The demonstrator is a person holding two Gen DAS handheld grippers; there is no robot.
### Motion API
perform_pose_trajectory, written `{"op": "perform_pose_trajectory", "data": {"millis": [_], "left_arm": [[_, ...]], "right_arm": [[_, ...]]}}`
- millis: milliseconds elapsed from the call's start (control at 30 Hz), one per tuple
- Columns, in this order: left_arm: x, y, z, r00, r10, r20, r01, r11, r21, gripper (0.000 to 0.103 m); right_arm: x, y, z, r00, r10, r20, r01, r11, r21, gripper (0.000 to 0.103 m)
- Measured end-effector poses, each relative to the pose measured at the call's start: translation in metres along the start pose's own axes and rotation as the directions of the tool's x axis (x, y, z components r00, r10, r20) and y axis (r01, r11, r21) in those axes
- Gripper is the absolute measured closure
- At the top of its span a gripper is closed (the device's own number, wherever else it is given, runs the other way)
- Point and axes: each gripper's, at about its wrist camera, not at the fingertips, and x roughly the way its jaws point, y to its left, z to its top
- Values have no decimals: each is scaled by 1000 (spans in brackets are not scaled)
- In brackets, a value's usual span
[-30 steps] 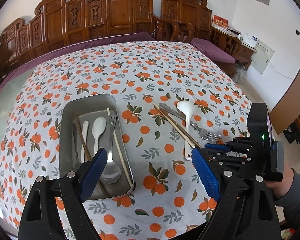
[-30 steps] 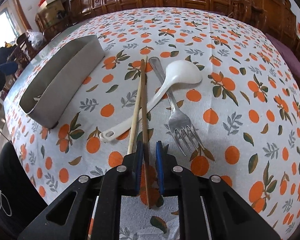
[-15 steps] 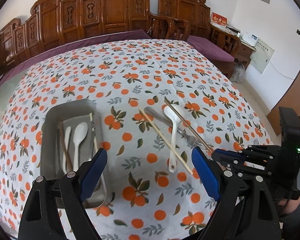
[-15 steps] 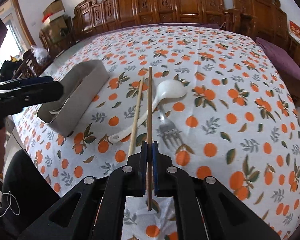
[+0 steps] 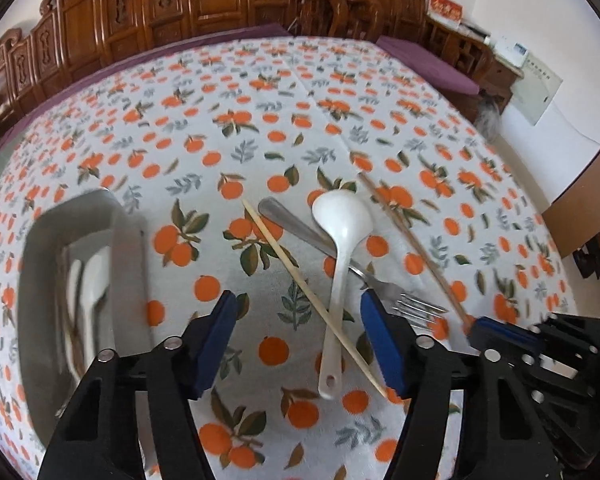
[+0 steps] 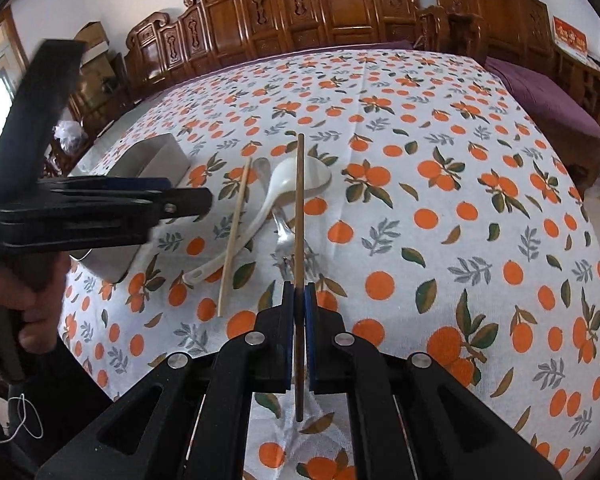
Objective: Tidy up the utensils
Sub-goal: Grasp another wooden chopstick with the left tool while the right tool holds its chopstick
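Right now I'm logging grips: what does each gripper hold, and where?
Right gripper pinches the dark chopstick near its thick end. Left gripper, closing, holds nothing yet.

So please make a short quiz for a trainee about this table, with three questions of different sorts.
1. True or false: the right tongs are shut on the dark chopstick.
2. What lies on the fork? A) white spoon B) a cup
3. Name the container at the table's left side.

Key: 1 true; 2 A; 3 metal tray.
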Motion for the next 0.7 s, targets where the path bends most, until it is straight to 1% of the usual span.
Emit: {"op": "perform_pose_trajectory", "data": {"millis": [67, 133, 200, 267, 300, 333, 367, 433, 600, 633, 700], "left_arm": [[15, 2, 2, 1000, 0, -26, -1, 1000, -21, 46], [28, 4, 3, 999, 5, -48, -7, 999, -46, 54], [37, 6, 4, 998, -6, -63, 1, 998, -68, 55], [43, 6, 4, 997, 0, -72, -5, 997, -71, 56], [43, 6, 5, 998, 8, -66, -12, 998, -69, 60], [44, 6, 5, 998, 17, -65, -21, 998, -66, 67], [45, 6, 6, 997, 23, -67, -27, 998, -65, 71], [45, 6, 7, 997, 26, -75, -31, 998, -60, 91], [41, 6, 4, 996, 32, -87, -35, 999, -33, 96], [39, 7, 3, 996, 27, -85, -29, 999, -32, 99], [33, 8, 2, 996, 26, -81, -29, 999, -28, 99]], "right_arm": [[1, -2, -1, 1000, -4, -3, 4, 1000, 4, 97], [2, -5, -1, 1000, -3, -5, 3, 1000, 15, 97], [2, -6, -1, 1000, -3, -5, 3, 1000, 17, 97], [1, -6, 0, 1000, -3, -3, 3, 1000, 18, 97], [1, -7, 0, 1000, -1, -2, 1, 1000, 20, 97], [1, -7, 0, 1000, 0, -2, 0, 1000, 19, 97], [1, -7, 0, 1000, -1, -2, 1, 1000, 21, 97], [1, -6, 1, 1000, 2, -4, -2, 1000, 23, 97], [2, -2, 1, 1000, 3, -6, -3, 1000, 14, 97], [1, -1, 0, 1000, 4, -5, -3, 1000, 11, 97], [1, 2, 0, 1000, 5, -4, -5, 1000, 3, 97]]}}
